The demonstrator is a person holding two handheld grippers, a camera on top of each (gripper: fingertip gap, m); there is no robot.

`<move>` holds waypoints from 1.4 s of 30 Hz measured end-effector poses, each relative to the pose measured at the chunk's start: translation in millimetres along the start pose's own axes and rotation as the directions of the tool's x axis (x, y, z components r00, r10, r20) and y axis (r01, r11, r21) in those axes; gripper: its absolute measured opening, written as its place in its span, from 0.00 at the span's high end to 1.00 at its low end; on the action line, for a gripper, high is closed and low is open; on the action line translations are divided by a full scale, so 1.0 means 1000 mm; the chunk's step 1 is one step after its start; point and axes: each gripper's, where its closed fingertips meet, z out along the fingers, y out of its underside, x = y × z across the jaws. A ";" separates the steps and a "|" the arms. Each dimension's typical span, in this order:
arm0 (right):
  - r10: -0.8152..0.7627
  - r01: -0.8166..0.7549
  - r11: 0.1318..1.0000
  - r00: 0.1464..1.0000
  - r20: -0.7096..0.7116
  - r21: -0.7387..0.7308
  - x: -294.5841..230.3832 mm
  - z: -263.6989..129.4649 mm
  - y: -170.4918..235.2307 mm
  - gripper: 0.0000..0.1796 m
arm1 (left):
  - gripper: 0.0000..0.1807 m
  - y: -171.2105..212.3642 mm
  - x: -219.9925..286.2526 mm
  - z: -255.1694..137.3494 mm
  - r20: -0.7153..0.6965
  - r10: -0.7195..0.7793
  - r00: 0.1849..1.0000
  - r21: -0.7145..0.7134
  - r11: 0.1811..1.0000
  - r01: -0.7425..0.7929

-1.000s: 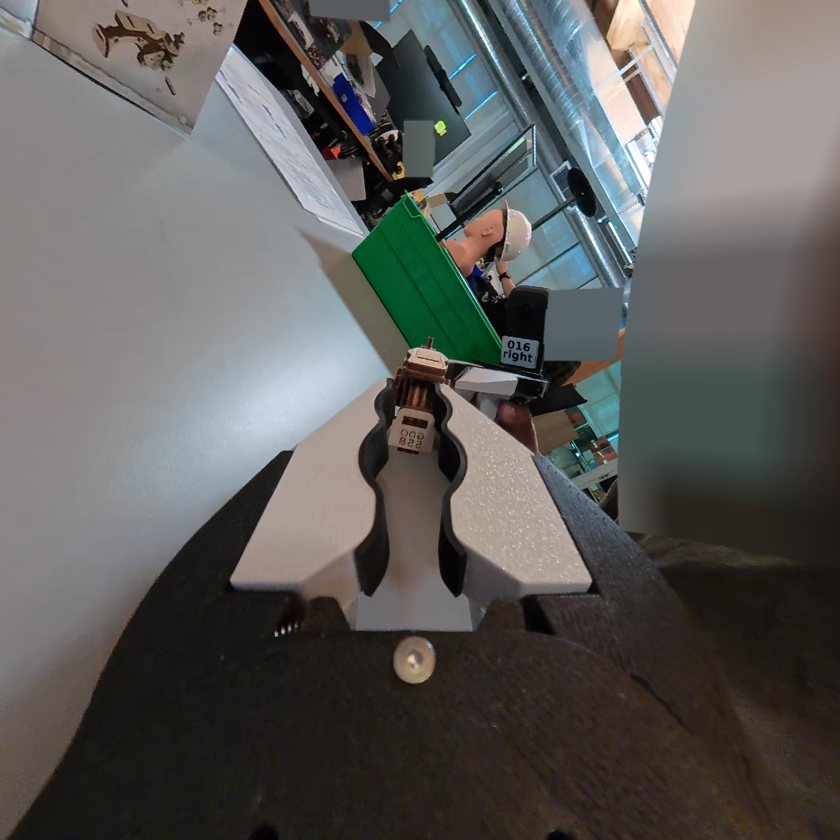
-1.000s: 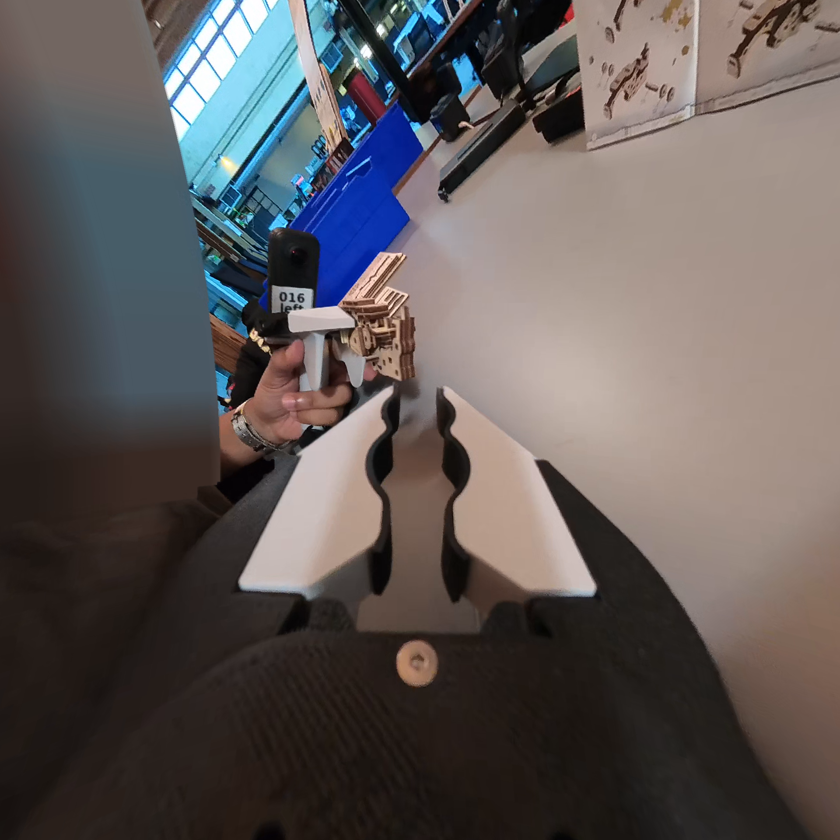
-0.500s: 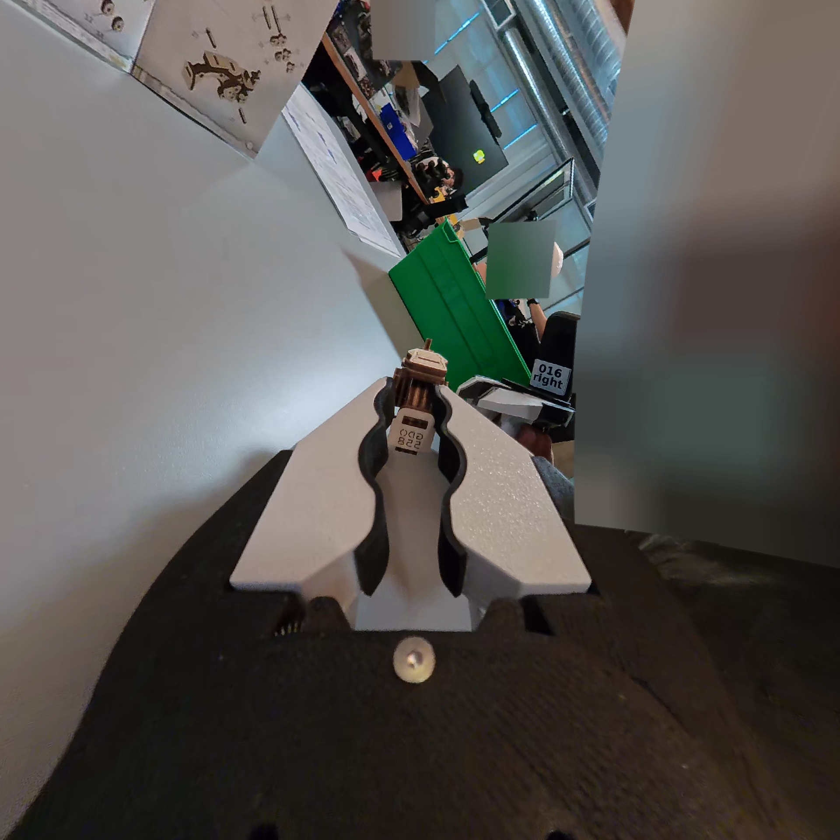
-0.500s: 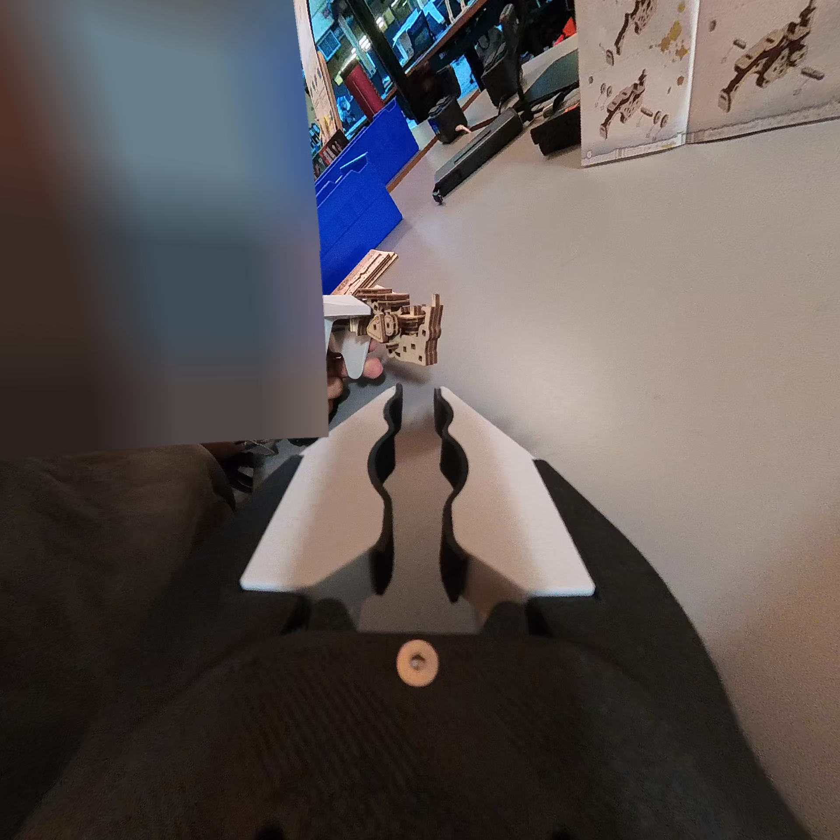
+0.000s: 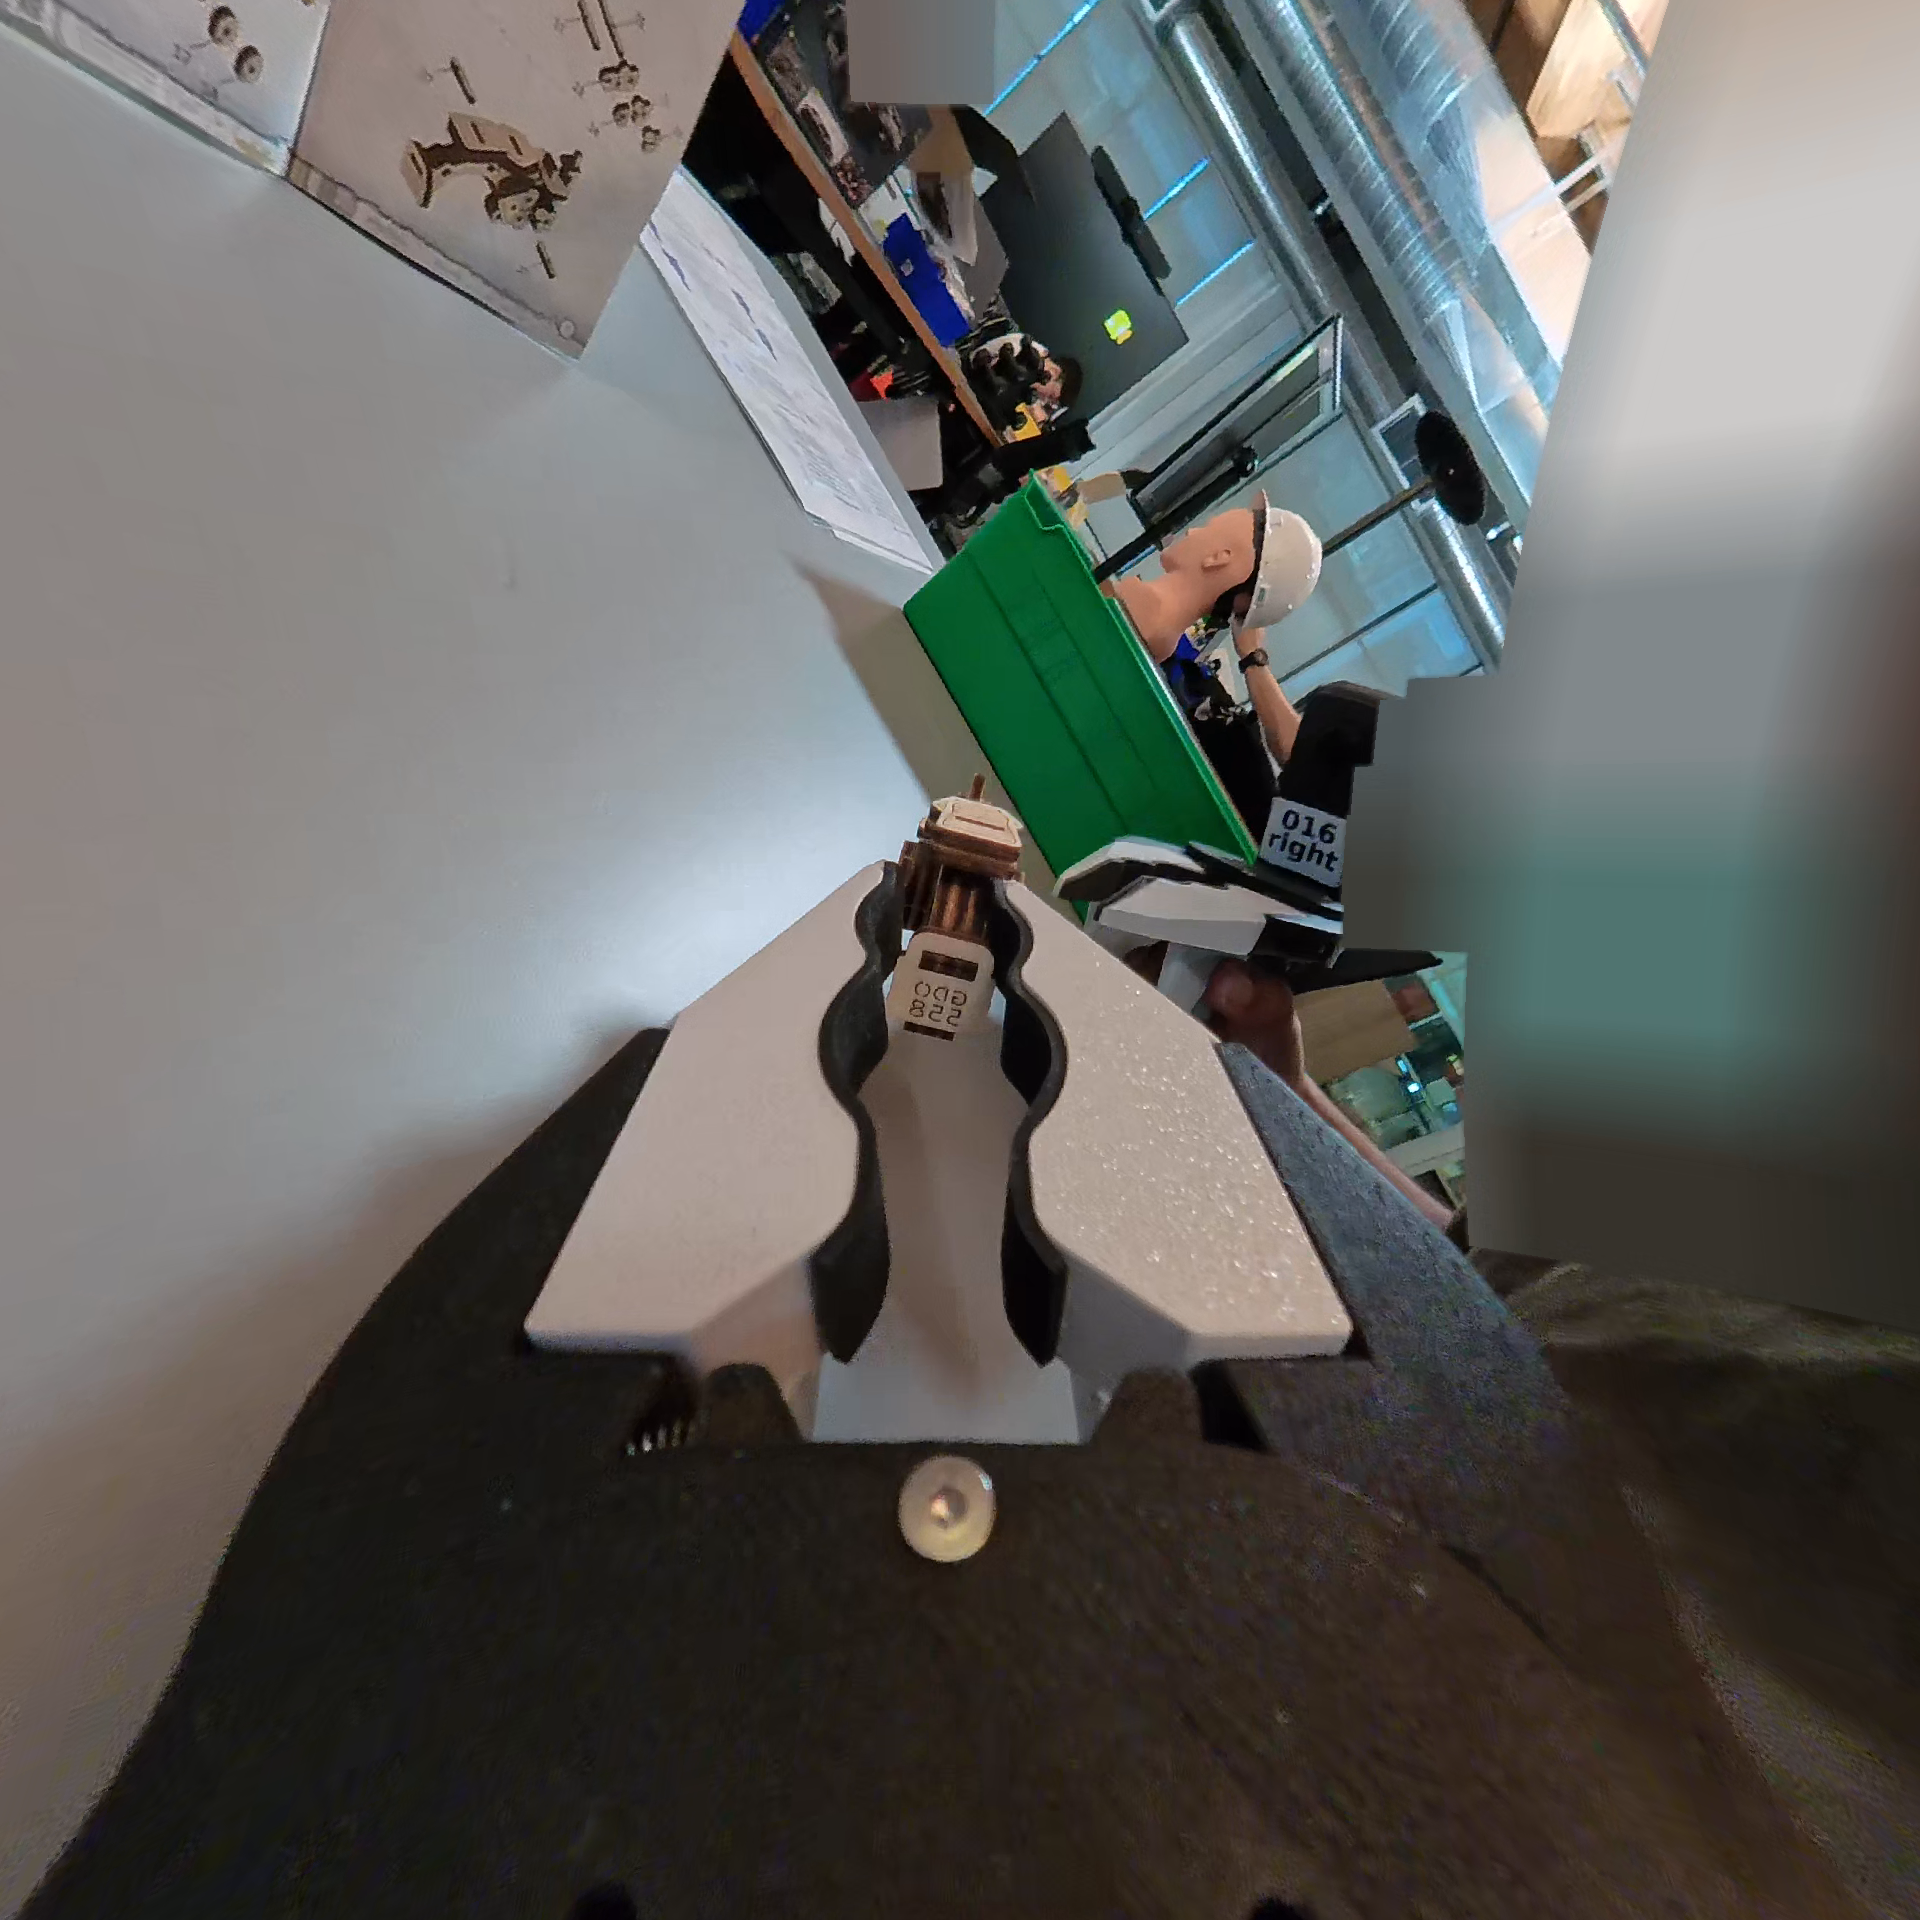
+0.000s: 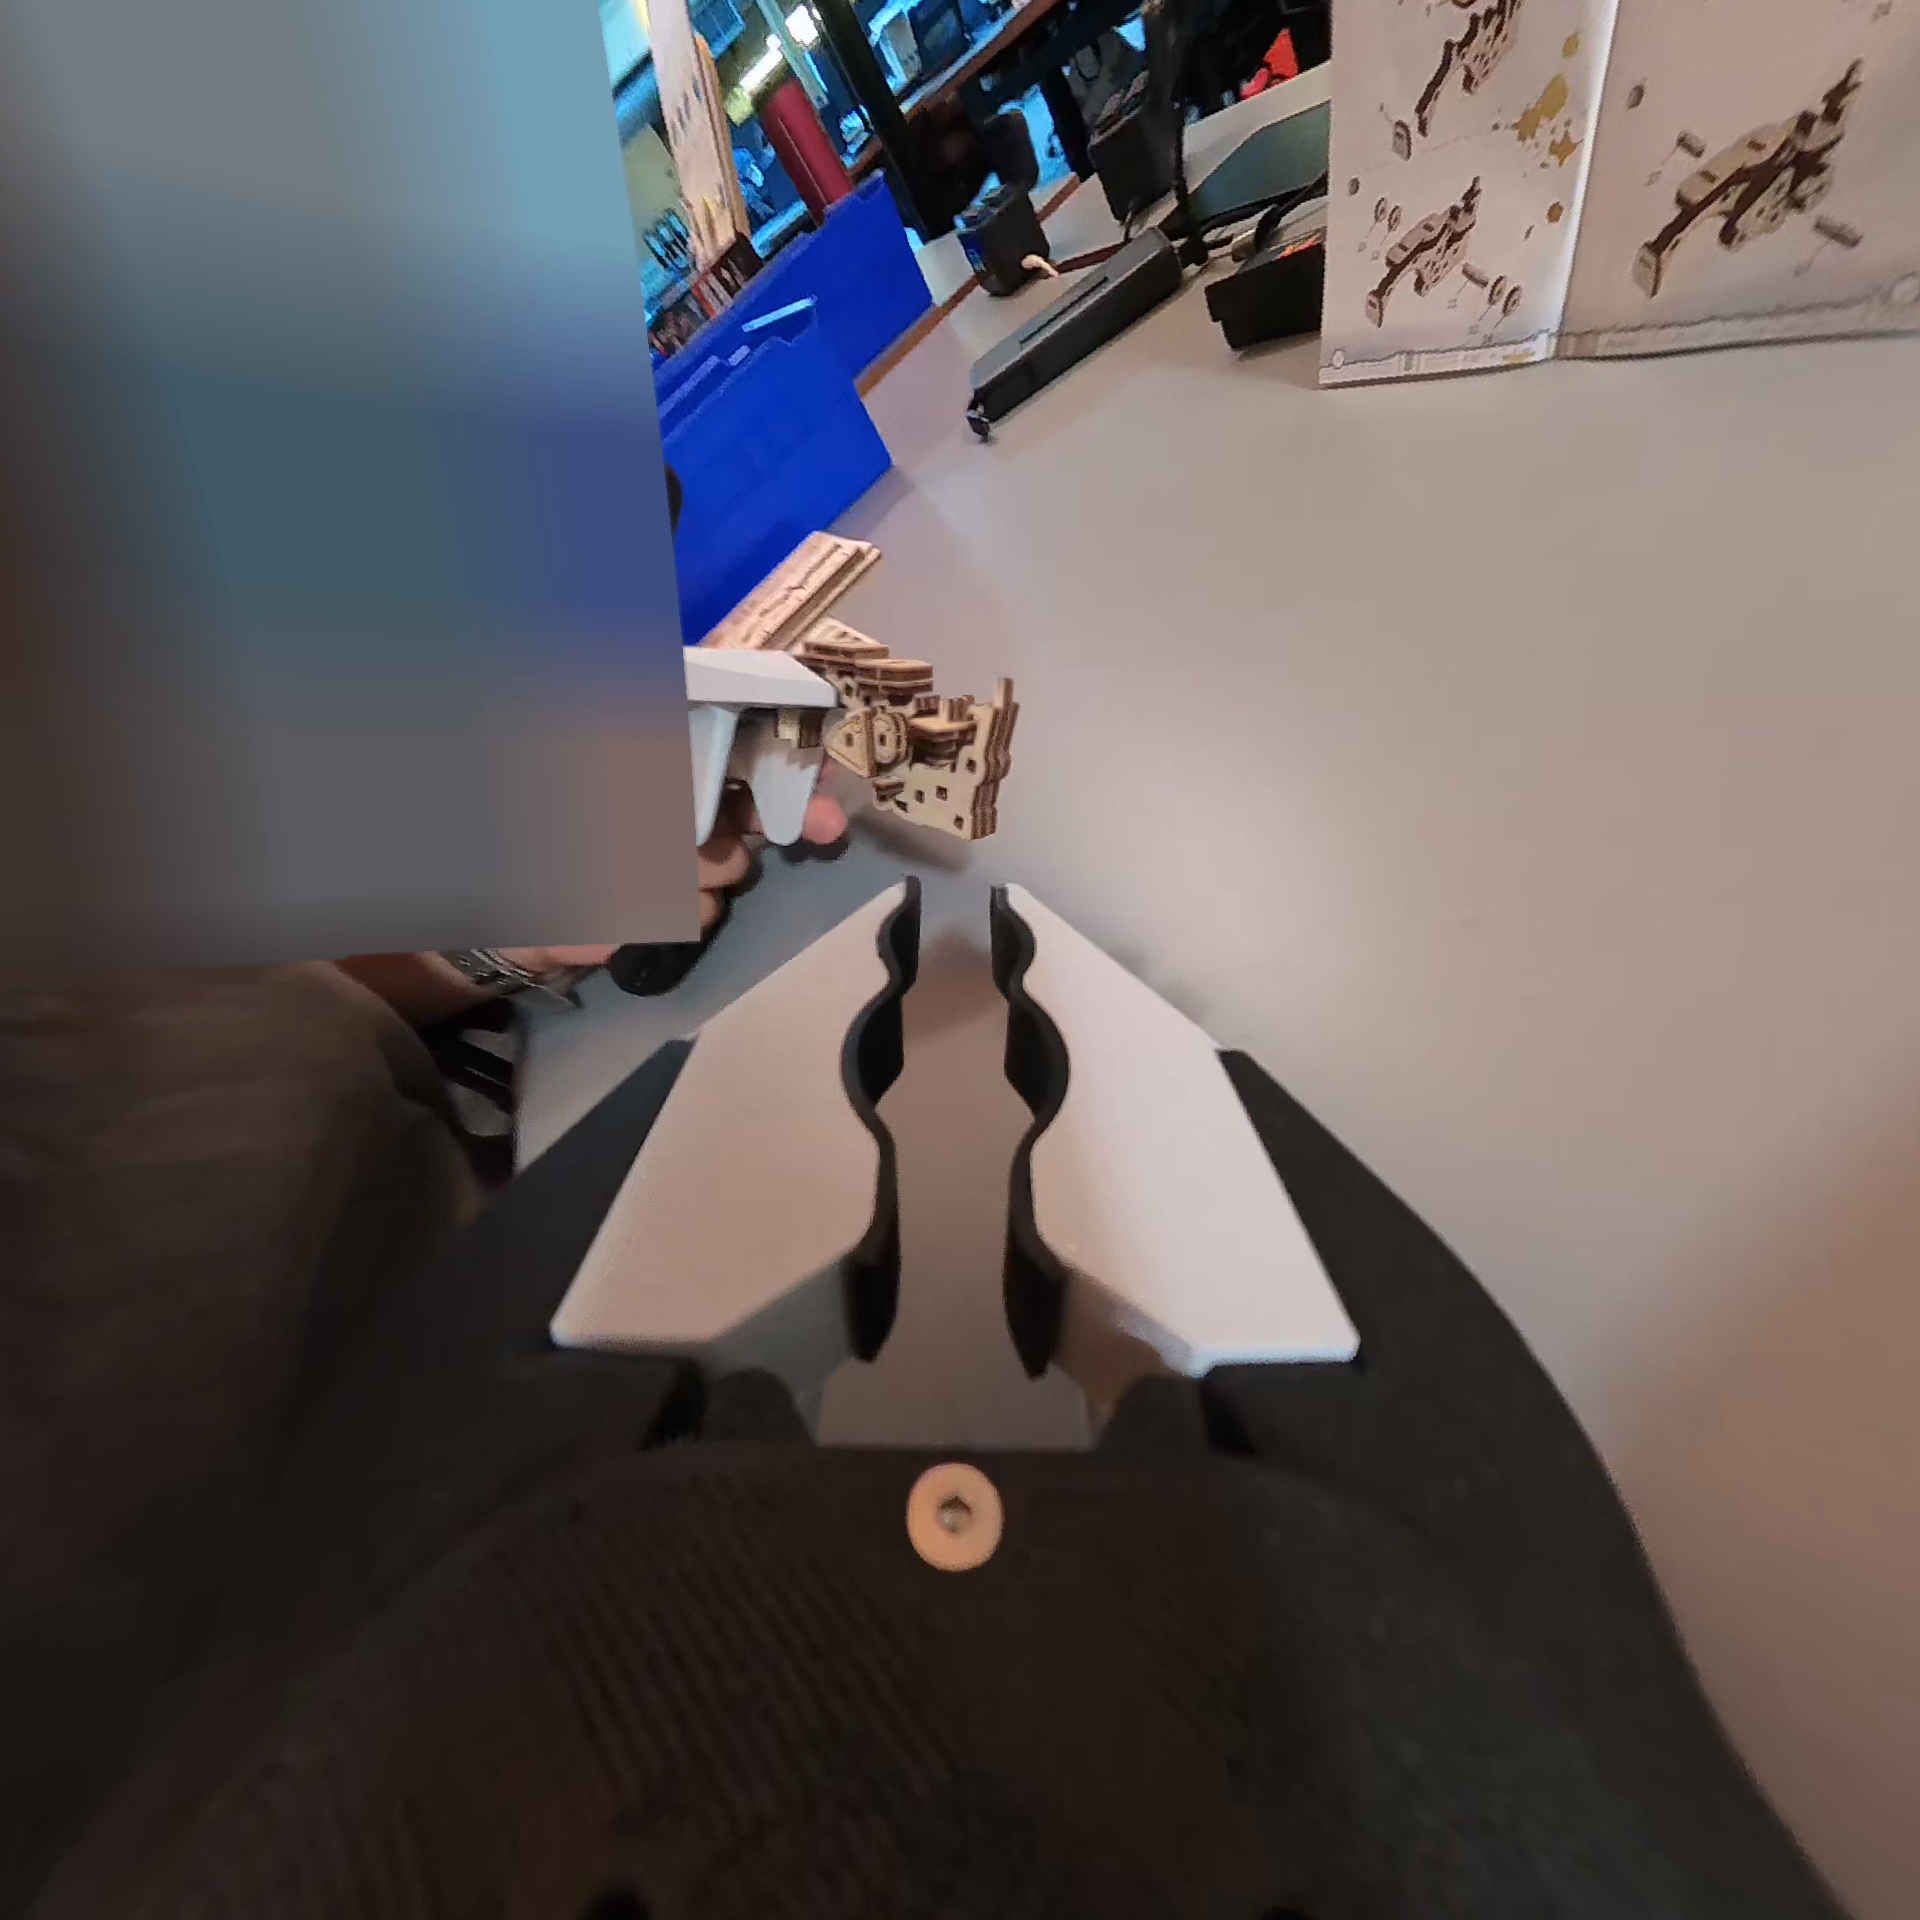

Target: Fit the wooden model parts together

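Observation:
My left gripper point(image 5: 951, 920) is shut on a small wooden model assembly point(image 5: 961, 868) with a white tag, held at the fingertips above the grey table point(image 5: 364, 727). In the right wrist view the same assembly point(image 6: 930, 753) sticks out of the left gripper point(image 6: 816, 748), just ahead and left of my right gripper point(image 6: 953, 891). The right gripper is empty, its jaws a narrow gap apart. It also shows in the left wrist view point(image 5: 1195, 899), close to the right of the assembly. A stack of flat wooden part sheets point(image 6: 800, 592) lies on the table behind.
A green bin point(image 5: 1060, 696) stands behind the right gripper. Blue bins point(image 6: 769, 436) stand at the table's far left. Printed instruction sheets point(image 6: 1610, 187) stand at the back, also in the left wrist view point(image 5: 468, 156). Black devices point(image 6: 1081, 301) lie near them.
The left gripper has brought the assembly lower and nearer the right gripper's tips. The right jaws have narrowed a little. The left stays shut on the assembly.

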 end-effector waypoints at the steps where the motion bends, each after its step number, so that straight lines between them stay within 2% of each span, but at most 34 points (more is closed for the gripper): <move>1: -0.021 0.021 1.000 1.000 -0.015 -0.004 0.000 0.000 0.000 0.93 | 0.92 0.001 0.001 0.000 0.005 0.019 1.000 -0.005 1.000 -0.019; 4: -0.082 0.081 0.996 0.996 -0.042 -0.026 -0.001 0.001 0.003 0.93 | 0.92 0.010 0.006 0.004 0.003 0.086 0.996 -0.052 0.995 -0.086; 8: -0.122 0.122 0.991 0.993 0.008 -0.048 -0.019 0.004 0.008 0.91 | 0.92 0.025 0.021 0.006 -0.048 0.190 0.981 -0.116 0.974 -0.195; 14: -0.243 0.240 0.961 0.970 -0.003 -0.139 -0.026 0.000 0.025 0.86 | 0.92 0.035 0.035 0.004 -0.120 0.203 0.972 -0.139 0.966 -0.219; 20: -0.206 0.215 0.967 0.976 0.078 -0.140 -0.042 -0.003 0.029 0.86 | 0.92 0.040 0.053 -0.001 -0.221 0.186 0.957 -0.144 0.965 -0.221; 25: -0.221 0.239 0.961 0.967 0.129 -0.142 -0.054 -0.001 0.033 0.88 | 0.92 0.047 0.068 -0.005 -0.285 0.232 0.930 -0.155 0.946 -0.284; 29: -0.196 0.222 0.965 0.964 0.179 -0.138 -0.062 -0.001 0.034 0.92 | 0.92 0.049 0.072 -0.006 -0.295 0.274 0.916 -0.150 0.933 -0.327; 34: -0.228 0.256 0.954 0.958 0.174 -0.155 -0.060 -0.002 0.037 0.94 | 0.91 0.055 0.067 -0.007 -0.298 0.270 0.916 -0.195 0.922 -0.335; 36: -0.248 0.276 0.949 0.952 0.178 -0.155 -0.061 -0.003 0.038 0.94 | 0.88 0.058 0.063 -0.007 -0.289 0.266 0.920 -0.224 0.915 -0.335; 38: -0.261 0.289 0.945 0.948 0.185 -0.150 -0.062 -0.003 0.038 0.95 | 0.80 0.061 0.062 -0.007 -0.290 0.263 0.920 -0.247 0.909 -0.337; 42: -0.304 0.330 0.930 0.938 0.168 -0.161 -0.056 -0.004 0.040 0.95 | 0.72 0.065 0.059 -0.006 -0.280 0.255 0.926 -0.273 0.903 -0.331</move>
